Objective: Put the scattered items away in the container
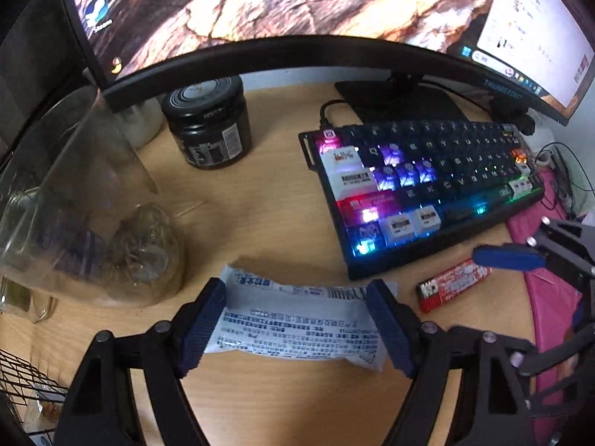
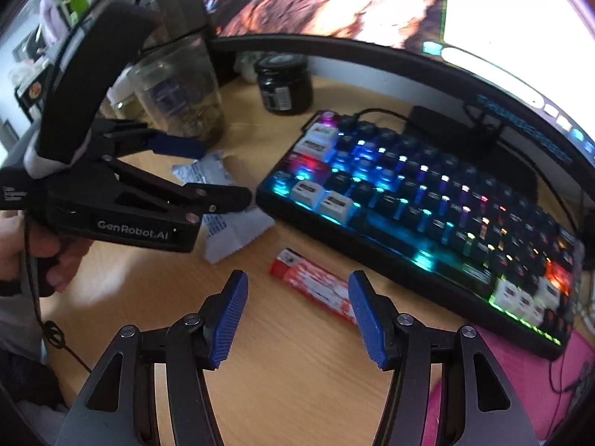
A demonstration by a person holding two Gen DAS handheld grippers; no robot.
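A white printed snack packet (image 1: 297, 319) lies on the wooden desk between the pads of my left gripper (image 1: 297, 325); the jaws stand wide on either side of it, pads at its two ends. The packet shows in the right wrist view (image 2: 227, 223) partly hidden under the left gripper (image 2: 208, 171). A red lighter-shaped item (image 2: 316, 286) lies just ahead of my open, empty right gripper (image 2: 297, 319); it also shows in the left wrist view (image 1: 452, 284). A black wire basket (image 1: 26, 383) sits at the lower left.
A lit keyboard (image 1: 427, 189) lies to the right, under a curved monitor (image 1: 279, 18). A clear glass jar (image 1: 85, 200) and a black jar (image 1: 208, 126) stand at the left and back. A pink cloth (image 2: 520, 375) lies at the right edge.
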